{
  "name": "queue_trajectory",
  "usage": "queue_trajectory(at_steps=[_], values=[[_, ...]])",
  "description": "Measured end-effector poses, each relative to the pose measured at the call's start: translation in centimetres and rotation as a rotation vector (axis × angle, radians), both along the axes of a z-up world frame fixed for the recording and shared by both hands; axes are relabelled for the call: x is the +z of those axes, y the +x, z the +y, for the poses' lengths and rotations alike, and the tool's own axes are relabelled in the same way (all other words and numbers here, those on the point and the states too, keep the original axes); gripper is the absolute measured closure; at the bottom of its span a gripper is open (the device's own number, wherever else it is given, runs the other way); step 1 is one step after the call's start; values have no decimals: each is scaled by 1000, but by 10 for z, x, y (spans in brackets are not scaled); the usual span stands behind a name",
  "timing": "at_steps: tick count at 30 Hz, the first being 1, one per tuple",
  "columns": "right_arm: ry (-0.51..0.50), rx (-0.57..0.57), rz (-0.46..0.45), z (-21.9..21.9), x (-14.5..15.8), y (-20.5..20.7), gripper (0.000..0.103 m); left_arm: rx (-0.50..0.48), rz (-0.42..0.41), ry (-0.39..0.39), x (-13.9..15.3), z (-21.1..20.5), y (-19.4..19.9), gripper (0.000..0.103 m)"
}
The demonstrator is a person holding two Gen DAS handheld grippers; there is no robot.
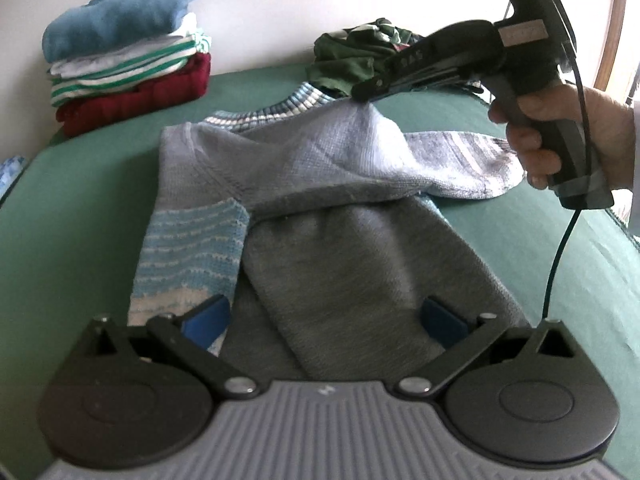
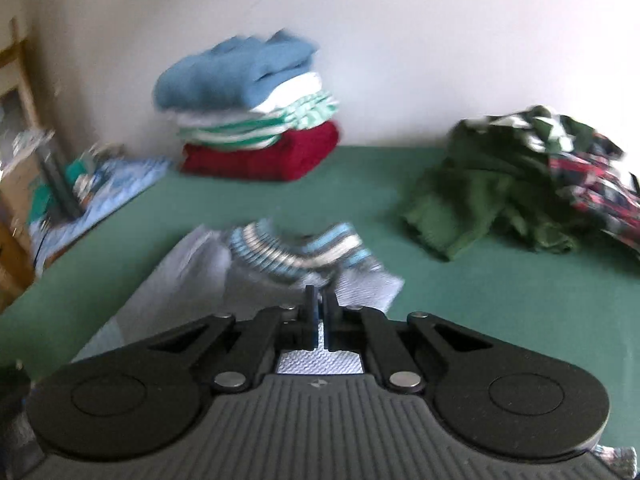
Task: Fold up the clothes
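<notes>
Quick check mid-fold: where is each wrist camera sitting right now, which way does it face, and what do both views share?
Left wrist: behind the open left gripper, low over the grey sweater, facing the wall; shows the right gripper pinching the sweater's shoulder, and the person's hand.
Right wrist: behind the right gripper, shut on sweater fabric, facing the wall; only its own fingers show.
Shared: sweater, folded stack, unfolded pile, green bed cover.
</notes>
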State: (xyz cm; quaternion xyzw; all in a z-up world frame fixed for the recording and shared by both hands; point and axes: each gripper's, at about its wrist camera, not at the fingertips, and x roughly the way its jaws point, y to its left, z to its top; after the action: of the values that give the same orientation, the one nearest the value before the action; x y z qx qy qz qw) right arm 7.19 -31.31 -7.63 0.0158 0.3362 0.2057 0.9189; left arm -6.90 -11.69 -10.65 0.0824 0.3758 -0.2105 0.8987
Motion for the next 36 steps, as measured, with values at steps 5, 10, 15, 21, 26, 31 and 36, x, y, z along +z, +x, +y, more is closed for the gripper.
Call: queue_trajectory(at_steps=[5, 10, 15, 21, 26, 31, 36], values=[[-46, -127, -7, -10, -8, 6, 103, -5, 6, 1, -1, -1, 1, 1], [139, -92, -14, -22, 14, -24, 70, 2, 13, -7, 8, 7, -6, 1], [119, -100, 59, -33, 0, -58, 59, -33, -30, -31, 36, 25, -38, 1], [187, -298, 93, -65, -2, -84, 73, 12, 52, -25, 50, 76, -79, 4], [356, -195, 155, -32, 7, -89, 64, 111, 155, -15, 46, 115, -113, 10], [504, -55, 247, 15, 9, -88, 59, 168, 187, 4, 33, 123, -144, 10], [549, -29, 351, 50, -3, -68, 56, 203, 189, 6, 22, 122, -160, 16]])
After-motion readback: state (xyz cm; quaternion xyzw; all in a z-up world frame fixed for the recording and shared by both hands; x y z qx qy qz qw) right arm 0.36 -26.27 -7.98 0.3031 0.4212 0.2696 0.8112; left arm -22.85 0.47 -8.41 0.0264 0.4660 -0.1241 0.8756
